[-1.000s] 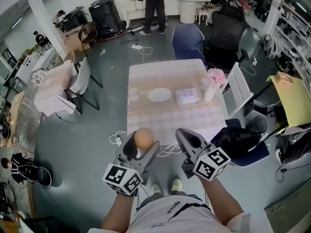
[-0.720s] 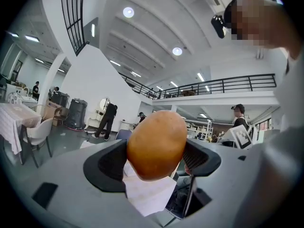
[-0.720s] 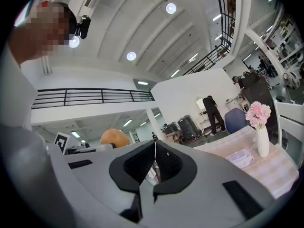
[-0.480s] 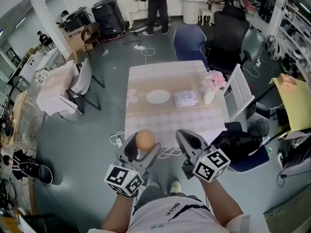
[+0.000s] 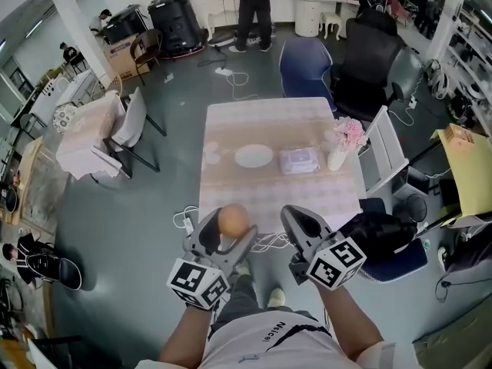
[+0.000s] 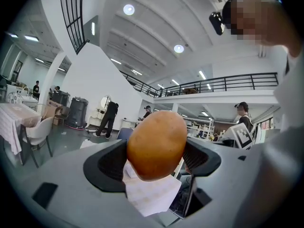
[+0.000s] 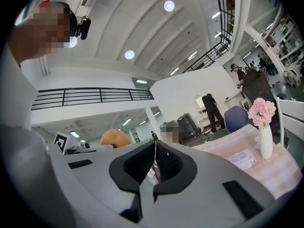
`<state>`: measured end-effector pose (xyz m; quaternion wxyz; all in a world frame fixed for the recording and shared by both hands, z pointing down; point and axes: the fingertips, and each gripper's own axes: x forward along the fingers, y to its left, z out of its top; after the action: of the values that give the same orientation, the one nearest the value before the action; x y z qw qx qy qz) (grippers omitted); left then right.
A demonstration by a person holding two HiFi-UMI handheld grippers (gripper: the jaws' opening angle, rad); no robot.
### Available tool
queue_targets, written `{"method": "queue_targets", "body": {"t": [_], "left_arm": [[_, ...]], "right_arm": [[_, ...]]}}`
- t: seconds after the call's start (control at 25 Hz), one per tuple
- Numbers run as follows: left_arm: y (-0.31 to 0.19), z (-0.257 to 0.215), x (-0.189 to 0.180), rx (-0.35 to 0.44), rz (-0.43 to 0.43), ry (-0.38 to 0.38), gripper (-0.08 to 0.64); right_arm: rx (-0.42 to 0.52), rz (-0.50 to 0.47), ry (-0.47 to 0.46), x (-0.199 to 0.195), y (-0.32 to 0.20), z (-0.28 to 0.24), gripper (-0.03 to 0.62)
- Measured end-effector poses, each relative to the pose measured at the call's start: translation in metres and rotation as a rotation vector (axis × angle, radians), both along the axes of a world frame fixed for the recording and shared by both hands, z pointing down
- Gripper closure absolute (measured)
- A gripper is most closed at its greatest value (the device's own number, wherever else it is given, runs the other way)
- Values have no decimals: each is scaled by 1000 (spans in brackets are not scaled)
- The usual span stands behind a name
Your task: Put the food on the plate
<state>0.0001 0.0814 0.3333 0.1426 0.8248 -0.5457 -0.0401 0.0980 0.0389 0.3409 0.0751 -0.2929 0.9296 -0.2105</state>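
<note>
A round brown bread roll (image 5: 231,220) sits clamped between the jaws of my left gripper (image 5: 227,232), held up in front of my chest; in the left gripper view the roll (image 6: 156,144) fills the middle of the jaws. My right gripper (image 5: 301,227) is shut with nothing in it, just right of the left one; its jaws meet in the right gripper view (image 7: 154,161), where the roll (image 7: 115,138) shows at the left. The white plate (image 5: 254,156) lies on the table (image 5: 231,191) ahead, well beyond both grippers.
On the table lie a clear packet (image 5: 298,160) beside the plate and a vase of pink flowers (image 5: 344,141) at the right edge. Chairs (image 5: 306,68) stand at the far end, a white chair (image 5: 388,156) on the right, and cables (image 5: 188,220) lie on the floor.
The table has drawn slightly nearer in the head view as I step forward. Both grippers keep their pose, the roll still clamped in the left one.
</note>
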Motion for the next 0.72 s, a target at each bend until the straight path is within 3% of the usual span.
{"method": "queue_targets", "body": {"t": [0.48, 0.72], "left_arm": [[-87, 28, -58, -20, 82, -14, 190], [-135, 43, -85, -33, 185, -52, 190]], "right_arm": [[-12, 68, 37, -61, -79, 18, 575], [-21, 138, 56, -94, -120, 24, 574]]}}
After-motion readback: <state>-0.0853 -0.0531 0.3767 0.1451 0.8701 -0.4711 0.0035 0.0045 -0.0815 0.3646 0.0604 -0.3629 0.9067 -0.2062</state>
